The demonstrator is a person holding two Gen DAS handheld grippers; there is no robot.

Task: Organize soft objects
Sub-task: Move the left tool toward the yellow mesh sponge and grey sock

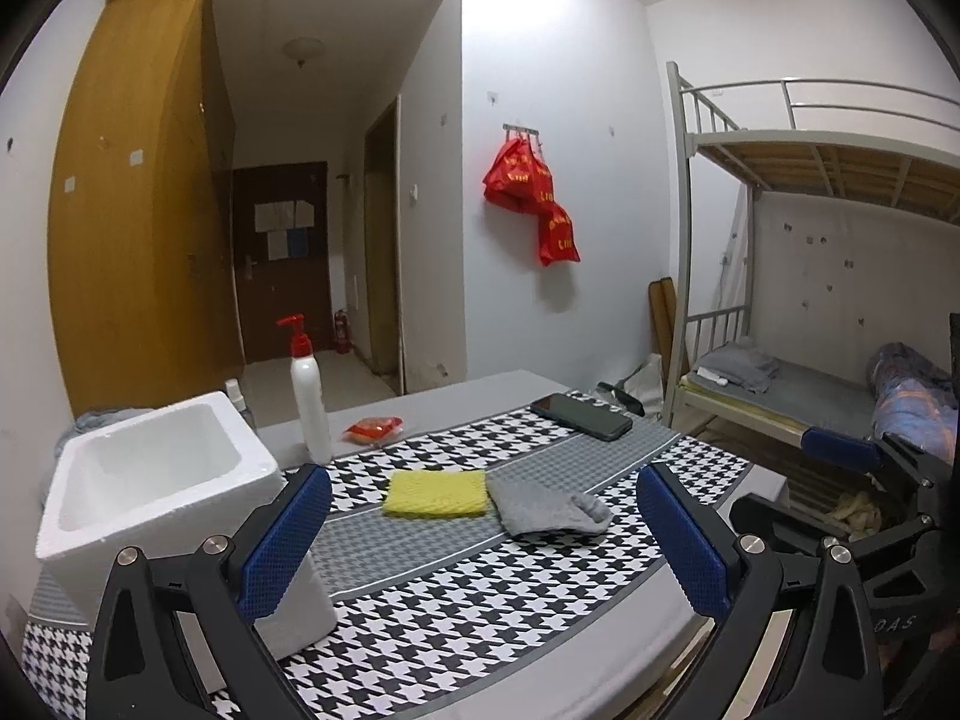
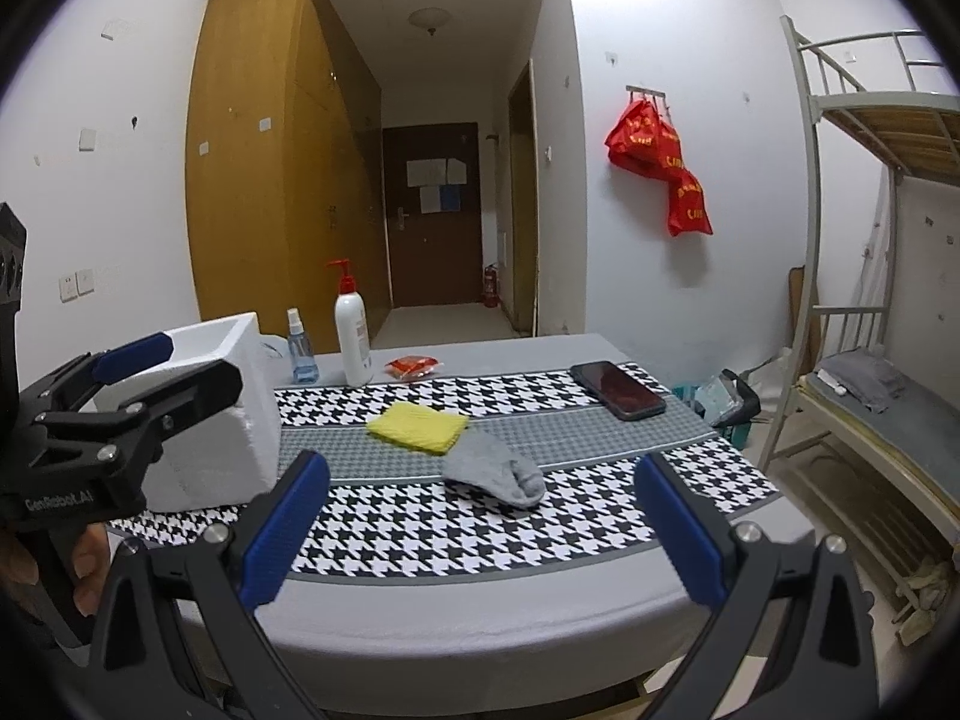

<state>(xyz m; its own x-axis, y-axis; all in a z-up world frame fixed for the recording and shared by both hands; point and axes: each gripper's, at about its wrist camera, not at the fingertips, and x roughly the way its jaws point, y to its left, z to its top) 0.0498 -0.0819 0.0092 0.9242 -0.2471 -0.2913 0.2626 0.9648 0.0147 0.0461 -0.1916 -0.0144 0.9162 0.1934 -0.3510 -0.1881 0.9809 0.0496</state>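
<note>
Straight ahead of both tongs, the yellow sponge and the grey sock lie touching each other on the checkered tablecloth, so nothing looks sorted yet. The white foam box, probably where they go, sits empty just left of the left tongs. The left tongs and the right tongs both hover with jaws apart, holding nothing. Further back sit a phone, a pump bottle and a red packet. Pretty much the whole job's left.

Yellow sponge; grey sock; black-white houndstooth cloth; white foam box.
</note>
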